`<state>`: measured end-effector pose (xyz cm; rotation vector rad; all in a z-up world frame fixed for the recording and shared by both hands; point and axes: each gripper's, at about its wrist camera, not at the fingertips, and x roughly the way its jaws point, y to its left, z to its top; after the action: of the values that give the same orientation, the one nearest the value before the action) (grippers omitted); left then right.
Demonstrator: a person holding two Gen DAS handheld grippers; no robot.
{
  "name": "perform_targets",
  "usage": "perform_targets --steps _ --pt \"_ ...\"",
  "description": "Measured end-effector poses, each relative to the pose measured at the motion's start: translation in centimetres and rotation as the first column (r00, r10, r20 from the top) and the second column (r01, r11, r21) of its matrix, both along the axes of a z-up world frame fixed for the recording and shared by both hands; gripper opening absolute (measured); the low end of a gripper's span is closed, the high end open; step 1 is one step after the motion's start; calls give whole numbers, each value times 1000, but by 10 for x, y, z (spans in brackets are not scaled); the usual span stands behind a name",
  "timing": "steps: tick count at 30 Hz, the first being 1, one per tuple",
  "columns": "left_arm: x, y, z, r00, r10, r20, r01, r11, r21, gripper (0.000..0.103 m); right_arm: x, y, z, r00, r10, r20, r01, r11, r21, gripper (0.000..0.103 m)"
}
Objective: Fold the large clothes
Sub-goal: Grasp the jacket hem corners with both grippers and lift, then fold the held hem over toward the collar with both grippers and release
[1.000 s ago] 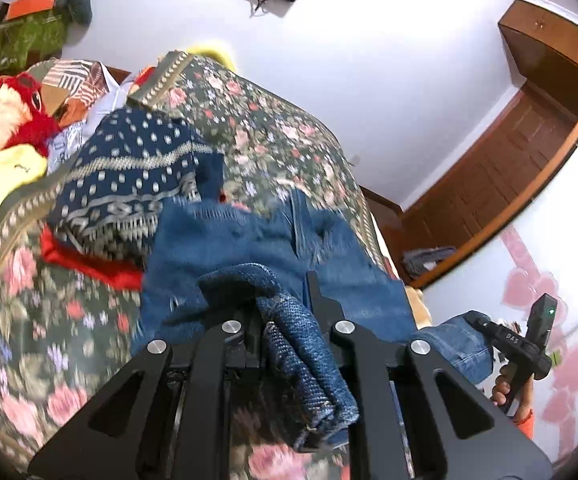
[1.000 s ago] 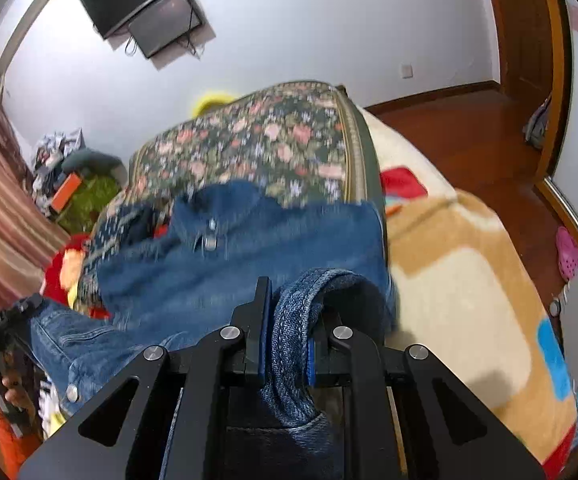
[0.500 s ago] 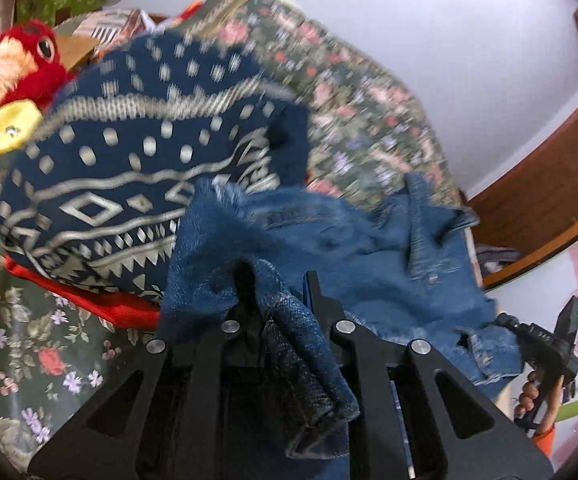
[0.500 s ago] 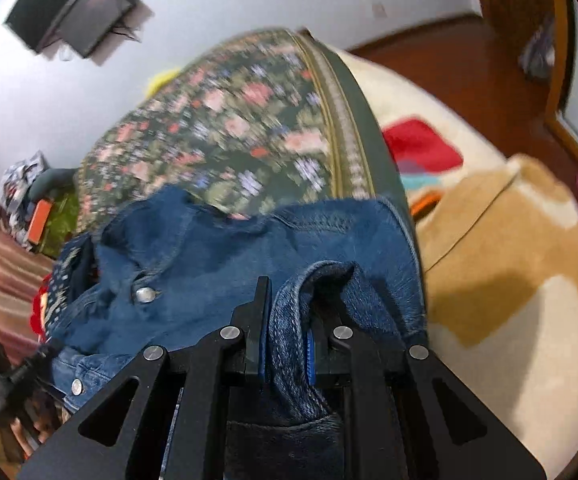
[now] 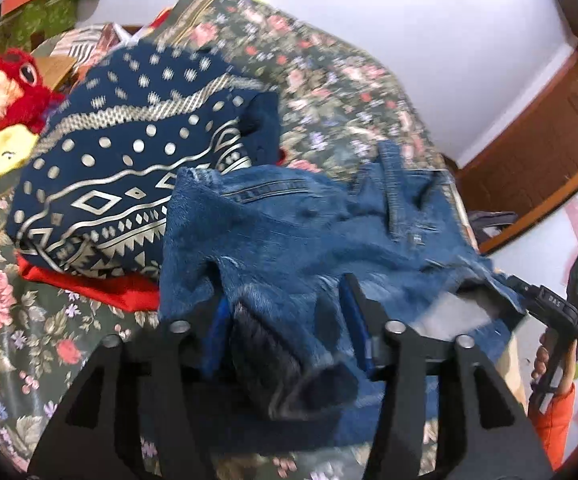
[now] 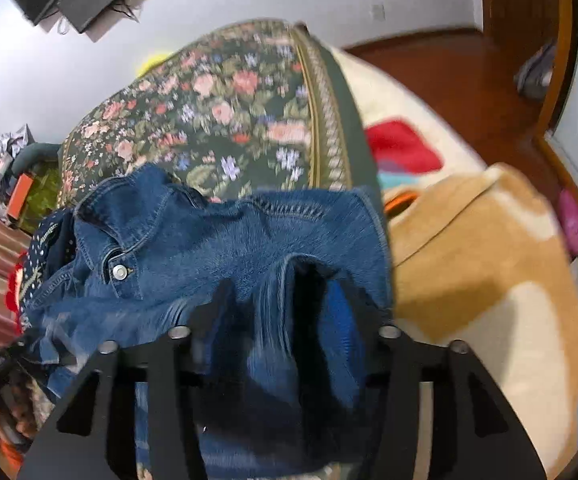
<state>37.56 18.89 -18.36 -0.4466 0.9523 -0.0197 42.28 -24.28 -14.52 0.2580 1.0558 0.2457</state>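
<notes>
The denim jacket (image 5: 309, 232) lies spread on the bed's floral cover (image 5: 329, 92), its left edge overlapping a folded navy patterned cloth (image 5: 129, 152) that rests on something red. The left tongs (image 5: 289, 320) stand wide apart, a bunched fold of denim loose between them. The right tongs (image 6: 285, 312) are likewise spread, with denim slack in the gap. To the right lies a tan and cream blanket (image 6: 489, 272).
</notes>
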Motion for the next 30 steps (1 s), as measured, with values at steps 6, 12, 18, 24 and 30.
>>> perform_targets --steps 6,12,18,24,30 --pt "-33 -7 32 999 -19 50 18 1000 10 59 -40 7 34 994 67 83 -62 996 -59 67" --pt "-53 -39 34 994 -105 26 103 993 55 63 -71 41 32 978 187 95 -175 977 -122 72" --pt "-57 -80 1 972 -225 -63 229 971 64 63 -93 77 12 952 298 64 -285 946 -157 72" --pt "-47 -98 -32 957 -260 -126 272 959 87 63 -93 100 -9 931 365 19 -356 918 -178 72" --pt "-25 -104 -44 956 -273 -111 288 946 152 71 -77 113 -32 919 394 -15 -389 899 -201 76"
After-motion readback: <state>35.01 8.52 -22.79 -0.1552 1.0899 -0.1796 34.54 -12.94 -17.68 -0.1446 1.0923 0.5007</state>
